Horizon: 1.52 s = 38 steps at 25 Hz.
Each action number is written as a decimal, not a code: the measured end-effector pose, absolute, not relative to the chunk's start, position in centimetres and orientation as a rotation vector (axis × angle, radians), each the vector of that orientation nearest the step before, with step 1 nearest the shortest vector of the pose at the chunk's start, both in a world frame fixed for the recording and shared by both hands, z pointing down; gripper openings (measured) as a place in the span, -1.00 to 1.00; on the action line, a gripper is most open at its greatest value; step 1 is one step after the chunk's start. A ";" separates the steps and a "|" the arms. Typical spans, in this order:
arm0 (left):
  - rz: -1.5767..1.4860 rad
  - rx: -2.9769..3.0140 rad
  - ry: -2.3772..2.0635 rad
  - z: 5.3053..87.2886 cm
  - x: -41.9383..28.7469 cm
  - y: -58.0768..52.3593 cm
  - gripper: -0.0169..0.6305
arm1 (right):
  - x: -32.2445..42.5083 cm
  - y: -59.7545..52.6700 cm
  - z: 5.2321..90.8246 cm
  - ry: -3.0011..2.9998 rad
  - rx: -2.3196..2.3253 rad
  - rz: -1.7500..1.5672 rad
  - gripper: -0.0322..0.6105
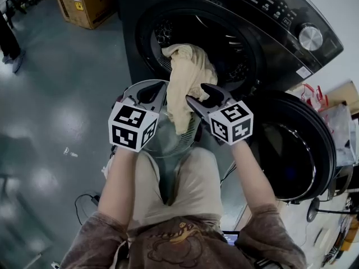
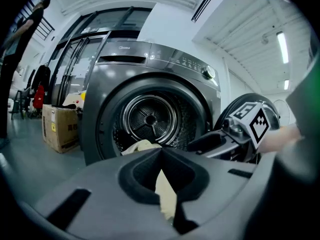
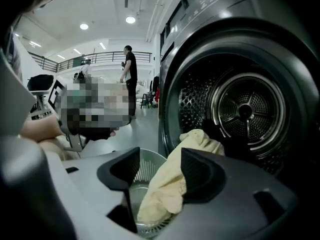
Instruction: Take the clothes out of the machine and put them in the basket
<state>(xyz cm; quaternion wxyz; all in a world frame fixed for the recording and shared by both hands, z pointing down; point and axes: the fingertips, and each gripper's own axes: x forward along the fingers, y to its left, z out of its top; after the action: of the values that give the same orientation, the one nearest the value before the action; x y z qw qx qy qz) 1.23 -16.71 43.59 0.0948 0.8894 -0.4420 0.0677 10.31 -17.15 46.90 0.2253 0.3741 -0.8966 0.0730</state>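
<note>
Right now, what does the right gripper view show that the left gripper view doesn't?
Only the right gripper view shows the mesh basket in front of the machine, with the lower end of the cream cloth reaching into it. It also shows a person standing far back. Only the left gripper view shows a cardboard box on the floor beside the machine. Both views show the drum and the cream cloth draped out of it.

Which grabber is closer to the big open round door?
Right. The right gripper is next to the open washer door; the left gripper sits on the far side of the hanging cream cloth, farther from it.
</note>
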 end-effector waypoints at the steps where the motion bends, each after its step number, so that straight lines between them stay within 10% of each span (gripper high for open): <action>1: 0.200 2.639 -1.309 43.6 1.3 -16.7 -0.94 | 10.5 -18.0 47.1 -2.468 1.045 0.204 -0.07; 23: 0.265 2.659 -1.246 44.4 1.7 -17.1 -0.94 | 14.9 -37.2 59.5 -2.112 1.199 0.578 0.80; 28: 0.284 2.653 -1.259 44.5 1.2 -17.4 -0.94 | 14.2 -37.0 59.5 -2.111 1.154 0.576 0.63; 38: 0.284 2.632 -1.262 44.9 1.0 -17.3 -0.94 | 12.3 -34.7 57.7 -2.168 1.159 0.396 -0.34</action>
<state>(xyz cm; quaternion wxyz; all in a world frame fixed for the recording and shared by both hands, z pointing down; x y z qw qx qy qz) 1.04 -17.34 44.89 0.1042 0.8925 -0.4281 0.0964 12.29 -34.71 57.74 0.3201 0.4409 -0.8249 0.1506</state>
